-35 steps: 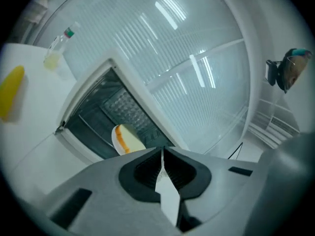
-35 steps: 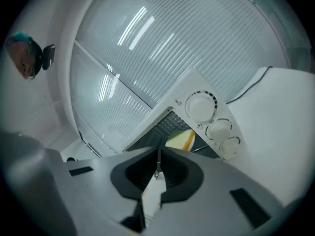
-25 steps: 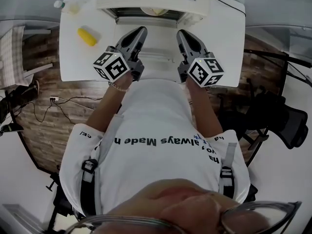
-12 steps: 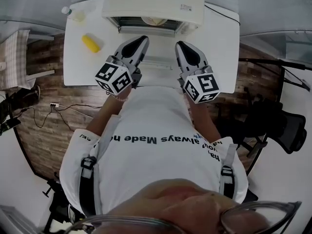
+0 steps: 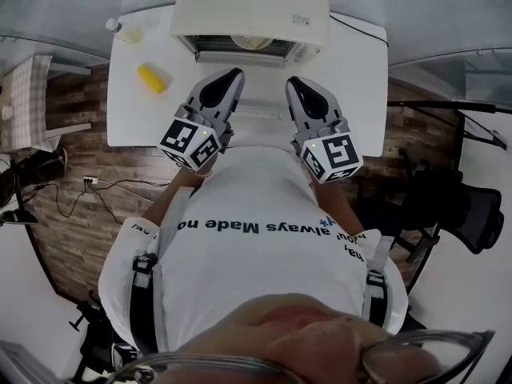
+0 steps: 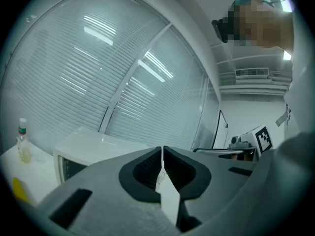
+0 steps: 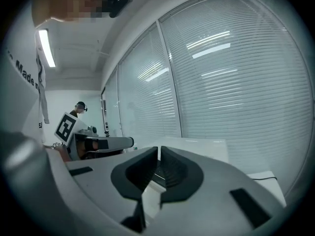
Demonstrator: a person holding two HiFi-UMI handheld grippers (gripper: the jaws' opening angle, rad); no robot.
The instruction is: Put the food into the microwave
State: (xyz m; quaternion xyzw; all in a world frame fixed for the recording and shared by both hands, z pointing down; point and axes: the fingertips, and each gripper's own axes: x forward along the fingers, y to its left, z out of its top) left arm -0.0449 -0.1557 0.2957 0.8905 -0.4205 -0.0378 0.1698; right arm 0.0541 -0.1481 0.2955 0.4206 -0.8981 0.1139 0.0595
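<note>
Drawn nearer the chest [image 5: 256, 206], left gripper [image 5: 232, 76] and right gripper [image 5: 294, 84] stay closed — empty. Microwave [image 5: 250, 10] holds a pale item [image 5: 252, 42], perhaps food.

Left tool [image 5: 231, 76], right tool [image 5: 295, 83]: both closed.

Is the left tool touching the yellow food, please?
Apart: the head view shows bare white table between the left tool and the yellow food.
</note>
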